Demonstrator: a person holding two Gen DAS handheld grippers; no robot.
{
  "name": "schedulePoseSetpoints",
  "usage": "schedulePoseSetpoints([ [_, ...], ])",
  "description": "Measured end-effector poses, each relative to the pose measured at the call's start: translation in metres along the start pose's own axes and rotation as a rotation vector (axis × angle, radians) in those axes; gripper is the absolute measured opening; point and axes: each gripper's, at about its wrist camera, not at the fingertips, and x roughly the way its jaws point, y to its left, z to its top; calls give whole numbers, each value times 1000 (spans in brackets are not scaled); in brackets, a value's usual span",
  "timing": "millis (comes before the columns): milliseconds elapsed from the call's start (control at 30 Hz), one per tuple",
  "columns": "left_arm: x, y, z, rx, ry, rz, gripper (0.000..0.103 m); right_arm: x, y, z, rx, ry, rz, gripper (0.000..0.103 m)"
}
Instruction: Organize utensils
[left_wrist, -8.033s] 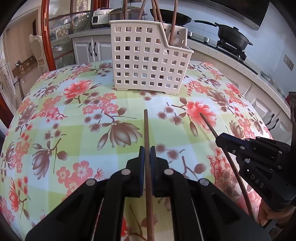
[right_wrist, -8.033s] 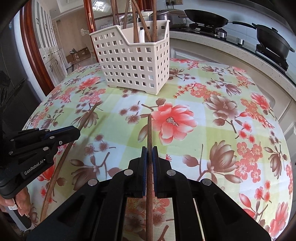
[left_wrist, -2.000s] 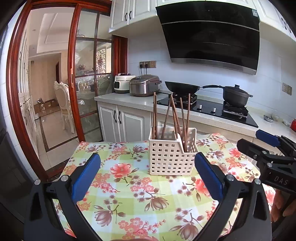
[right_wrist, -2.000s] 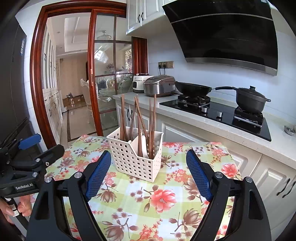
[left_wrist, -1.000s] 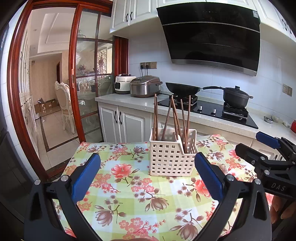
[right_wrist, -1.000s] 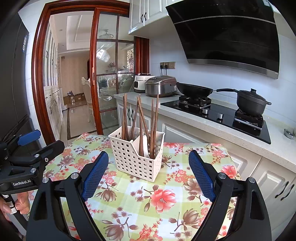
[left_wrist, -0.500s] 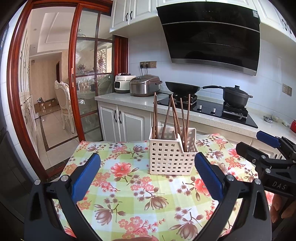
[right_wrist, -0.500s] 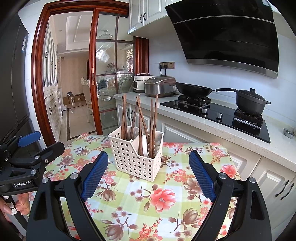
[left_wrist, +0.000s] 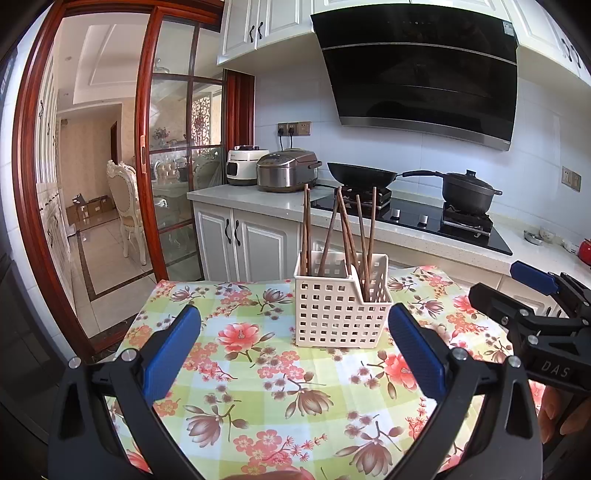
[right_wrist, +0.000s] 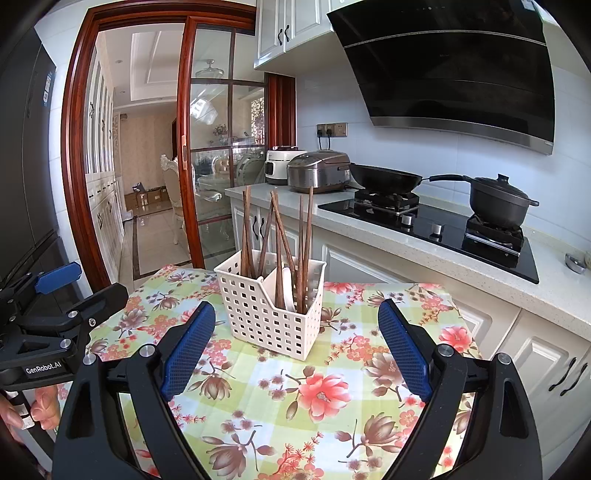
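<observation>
**Chopsticks stand in the basket; both grippers held back with jaws spread**

The white perforated basket (left_wrist: 341, 314) stands upright on the bench (left_wrist: 258, 387), which is covered by a floral checked cloth, toward the bench's far edge and roughly midway along it. Brown wooden chopsticks (left_wrist: 336, 229) stand in it, leaning at different angles, their tips rising well above the rim. A divider splits the basket into compartments; from the right wrist view some chopsticks sit in the left one and others in the right one, beside a pale utensil (right_wrist: 284, 288) whose kind cannot be told.

The left gripper (left_wrist: 293, 350) is held above the near edge of the bench, jaws released and spread wide, nothing between its blue pads (left_wrist: 171, 352). The right gripper (right_wrist: 295, 345) is likewise released, its jaws wide apart and empty. Each gripper shows at the side of the other's view, with a person's fingers (right_wrist: 44, 406) on the handle of the left one. Both are well apart from the basket.

Behind the bench runs a kitchen worktop with a hob (left_wrist: 417, 218), a wok (left_wrist: 362, 175), a lidded black pot (left_wrist: 467, 188) and two rice cookers (left_wrist: 286, 171).
</observation>
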Motion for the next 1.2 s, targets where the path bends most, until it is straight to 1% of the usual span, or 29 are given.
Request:
schedulePoseSetpoints([
  [533, -2, -4, -1, 3, 0, -7, 98, 0, -2, -3, 3, 3, -5, 84],
  [833, -2, -7, -2, 16, 4, -41, 98, 0, -2, -6, 6, 6, -10, 84],
  [1033, -1, -8, -3, 28, -1, -25, 98, -1, -2, -6, 8, 9, -14, 84],
  [1200, 0, -5, -3, 4, 1, -14, 98, 0, -2, -6, 7, 12, -15, 84],
])
